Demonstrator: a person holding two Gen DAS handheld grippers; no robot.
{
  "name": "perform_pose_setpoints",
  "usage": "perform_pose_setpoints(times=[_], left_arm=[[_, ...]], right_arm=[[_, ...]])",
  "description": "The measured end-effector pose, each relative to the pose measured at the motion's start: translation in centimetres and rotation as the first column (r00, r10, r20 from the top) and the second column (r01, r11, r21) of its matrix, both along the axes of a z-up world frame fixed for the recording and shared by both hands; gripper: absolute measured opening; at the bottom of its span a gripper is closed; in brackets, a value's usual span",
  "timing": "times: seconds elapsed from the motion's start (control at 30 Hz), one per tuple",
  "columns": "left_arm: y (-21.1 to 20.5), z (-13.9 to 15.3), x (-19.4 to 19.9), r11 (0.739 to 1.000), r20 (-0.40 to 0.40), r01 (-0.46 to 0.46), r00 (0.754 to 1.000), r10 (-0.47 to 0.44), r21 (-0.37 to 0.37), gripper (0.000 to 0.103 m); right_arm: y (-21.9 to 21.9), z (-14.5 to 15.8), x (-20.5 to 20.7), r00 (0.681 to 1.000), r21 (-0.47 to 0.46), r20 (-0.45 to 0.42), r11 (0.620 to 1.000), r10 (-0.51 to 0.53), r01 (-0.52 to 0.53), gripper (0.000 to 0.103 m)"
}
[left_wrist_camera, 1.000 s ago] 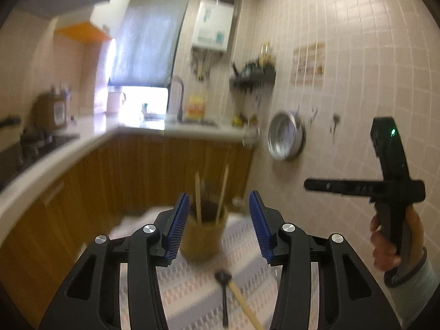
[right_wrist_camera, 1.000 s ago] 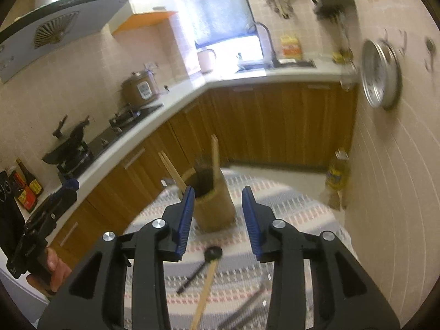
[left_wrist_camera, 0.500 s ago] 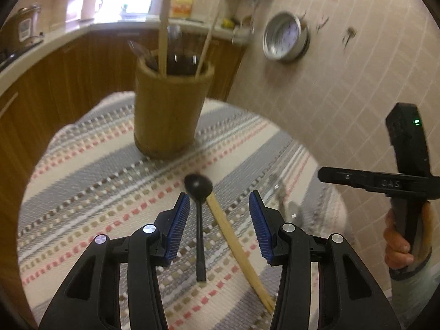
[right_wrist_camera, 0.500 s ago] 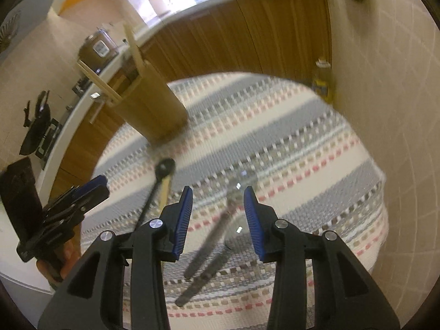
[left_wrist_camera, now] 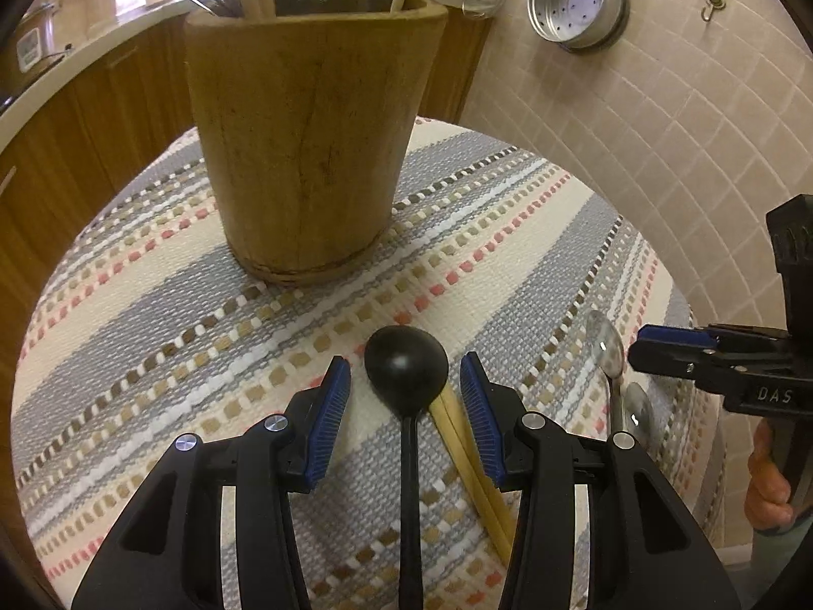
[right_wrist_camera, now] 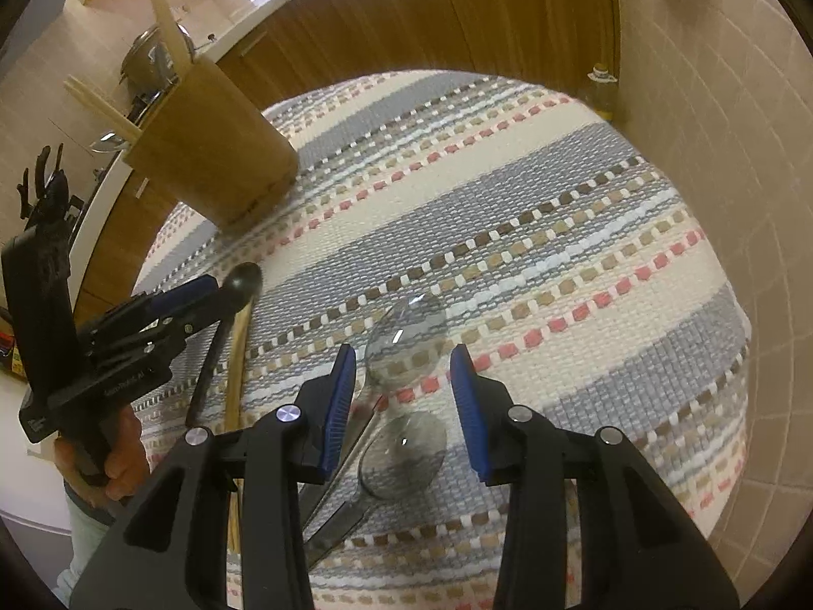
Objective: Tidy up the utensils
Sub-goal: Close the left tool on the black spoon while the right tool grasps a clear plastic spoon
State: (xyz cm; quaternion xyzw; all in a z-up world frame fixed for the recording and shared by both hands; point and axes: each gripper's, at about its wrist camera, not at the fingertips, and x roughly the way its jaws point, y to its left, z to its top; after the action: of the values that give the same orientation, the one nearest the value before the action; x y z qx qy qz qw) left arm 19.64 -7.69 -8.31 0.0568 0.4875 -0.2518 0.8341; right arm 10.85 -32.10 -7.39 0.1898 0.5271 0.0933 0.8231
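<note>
Both tongs, left [left_wrist_camera: 405, 390] and right [right_wrist_camera: 401, 390], agape over spoons [right_wrist_camera: 406, 335], handles cut off below.

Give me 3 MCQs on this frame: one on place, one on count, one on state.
1. Where does the black ladle lie?
A. Inside the wooden holder
B. On the striped cloth, between the left gripper's open jaws
C. Hanging on the tiled wall

2. How many metal spoons lie on the cloth in front of the right gripper?
A. Two
B. Four
C. None

3. What state is the right gripper in?
A. Shut on a spoon
B. Shut on the chopsticks
C. Open, holding nothing

Answers:
1 B: the ladle's bowl sits on the striped cloth between the left gripper's blue pads, short of the wooden holder.
2 A: the right wrist view shows two shiny bowls, one behind the other.
3 C: its jaws stand apart with the spoons lying free between them.
</note>
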Motion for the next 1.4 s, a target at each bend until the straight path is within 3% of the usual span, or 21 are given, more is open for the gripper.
perform_pose_setpoints(times=[0.17,0.3,0.37,0.5,0.6,0.73,0.8,0.97,1.0,1.07,1.13,1.23,1.4], left_arm=[[-1.0,-0.2,0.3,1.0,0.005,0.013,1.0,-0.013,0.023,0.044],[-2.1,-0.4,0.5,0.999,0.013,0.024,1.0,-0.024,0.033,0.043],[-2.1,-0.5,0.4,0.998,0.027,0.011,1.0,-0.013,0.056,0.033],[-1.7,-0.4,0.5,0.999,0.022,-0.002,1.0,0.001,0.043,0.03],[-0.6,0.2,0.2,1.0,0.012,-0.005,1.0,0.005,-0.015,0.021],[1.7,1.2,-0.3,0.995,-0.012,-0.018,1.0,0.017,-0.095,0.0],[2.6,1.1,-0.4,0.994,-0.028,-0.024,0.999,0.021,-0.105,0.0],[3.8,0.3,-0.6,0.991,-0.072,-0.027,0.997,0.017,-0.131,0.002],[3.7,0.2,-0.7,0.989,-0.077,-0.01,0.997,-0.001,-0.146,0.006],[3.0,0.2,-0.8,0.987,-0.082,0.019,0.996,-0.033,-0.162,0.028],[2.2,0.2,-0.8,0.984,-0.091,0.041,0.994,-0.058,-0.174,0.037],[0.6,-0.7,-0.3,0.987,-0.124,0.057,0.989,-0.076,-0.151,0.037],[-1.8,-0.7,-0.9,0.996,-0.07,0.067,0.995,-0.071,-0.053,0.036]], right_arm=[[0.4,-0.7,1.1,1.0,0.002,-0.029,1.0,0.007,-0.007,0.036],[1.1,-0.6,1.4,0.999,-0.05,-0.037,0.999,0.005,-0.007,0.036],[1.4,-0.6,1.4,0.999,-0.076,-0.043,0.997,0.006,-0.009,0.036],[2.8,-0.5,1.5,0.999,-0.15,-0.049,0.988,0.024,-0.031,0.039],[4.0,-0.5,1.6,0.997,-0.151,-0.045,0.986,0.063,-0.069,0.039],[5.9,-0.4,1.5,0.993,-0.197,-0.023,0.973,0.114,-0.117,0.036],[6.7,-0.4,1.5,0.99,-0.205,-0.011,0.969,0.141,-0.14,0.029],[7.3,-0.4,1.7,0.987,-0.199,0.002,0.967,0.163,-0.159,0.028],[7.1,-0.4,1.6,0.986,-0.194,0.005,0.968,0.164,-0.16,0.028],[6.8,-0.6,1.7,0.987,-0.177,0.004,0.971,0.162,-0.159,0.028],[6.4,-0.5,1.6,0.987,-0.165,0.001,0.973,0.163,-0.16,0.028],[6.0,-0.5,1.4,0.986,-0.145,0.001,0.976,0.165,-0.163,0.028],[4.6,-0.6,1.1,0.984,-0.101,0.013,0.979,0.178,-0.176,0.028]])
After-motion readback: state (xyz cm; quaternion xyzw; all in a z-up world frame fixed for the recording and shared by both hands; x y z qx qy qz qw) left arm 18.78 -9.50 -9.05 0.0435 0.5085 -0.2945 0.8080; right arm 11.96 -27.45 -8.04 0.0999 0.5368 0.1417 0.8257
